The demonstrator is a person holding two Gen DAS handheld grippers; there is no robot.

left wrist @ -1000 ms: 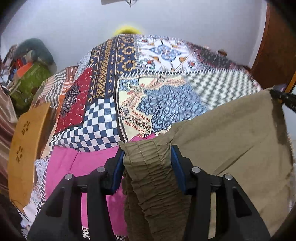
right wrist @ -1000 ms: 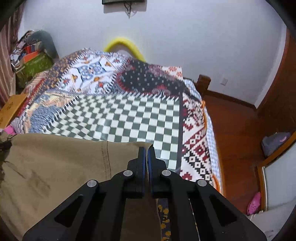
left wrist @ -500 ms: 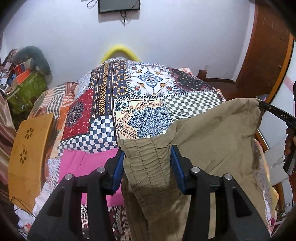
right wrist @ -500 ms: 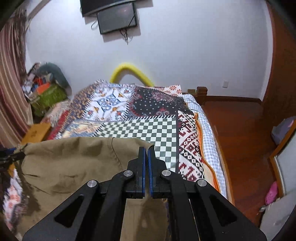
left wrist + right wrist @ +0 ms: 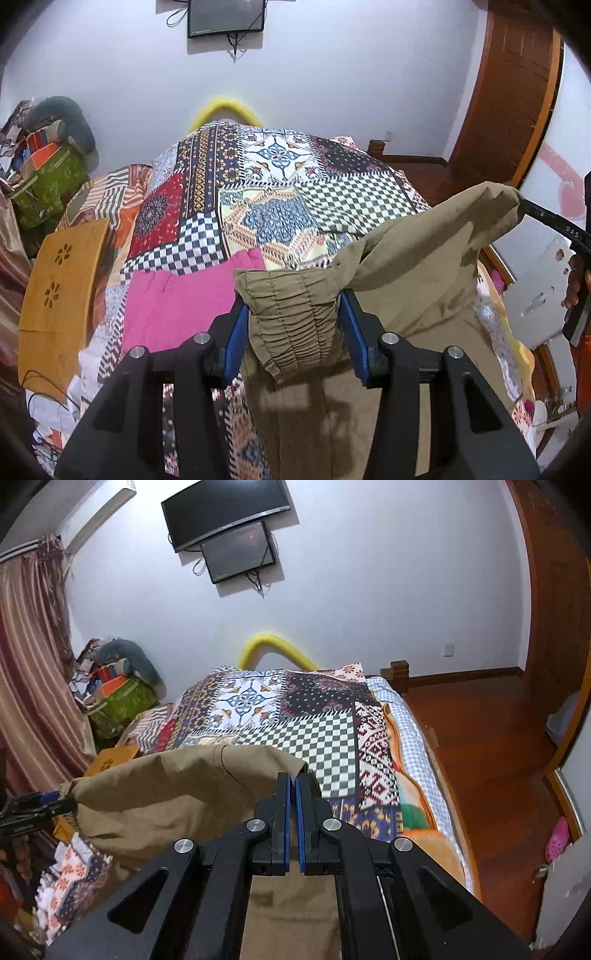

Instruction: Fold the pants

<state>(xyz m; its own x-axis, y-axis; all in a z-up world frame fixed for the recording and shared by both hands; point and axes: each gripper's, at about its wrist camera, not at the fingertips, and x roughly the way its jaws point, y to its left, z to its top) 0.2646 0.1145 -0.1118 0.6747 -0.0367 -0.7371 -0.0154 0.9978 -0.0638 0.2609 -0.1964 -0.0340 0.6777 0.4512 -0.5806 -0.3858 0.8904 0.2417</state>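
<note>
Olive-khaki pants (image 5: pixel 413 280) hang in the air above the patchwork bed (image 5: pixel 258 206), held by both grippers. My left gripper (image 5: pixel 293 325) is shut on the gathered elastic waistband (image 5: pixel 295 314). My right gripper (image 5: pixel 294 779) is shut on a far corner of the pants (image 5: pixel 177 794), its blue pads pressed together. The right gripper also shows at the right edge of the left wrist view (image 5: pixel 546 218), and the left gripper at the left edge of the right wrist view (image 5: pixel 37 805). The cloth sags between them.
A pink garment (image 5: pixel 177 299) lies on the bed under the left gripper. A wooden lap table (image 5: pixel 55 295) sits at the bed's left edge. Clutter and a green box (image 5: pixel 125 698) stand by the curtain. Wooden floor (image 5: pixel 487 746) lies right of the bed.
Both grippers have risen with the pants, lifting them off the bed. More of the wall and its screens now shows, and the cloth hangs slacker between the grippers.
</note>
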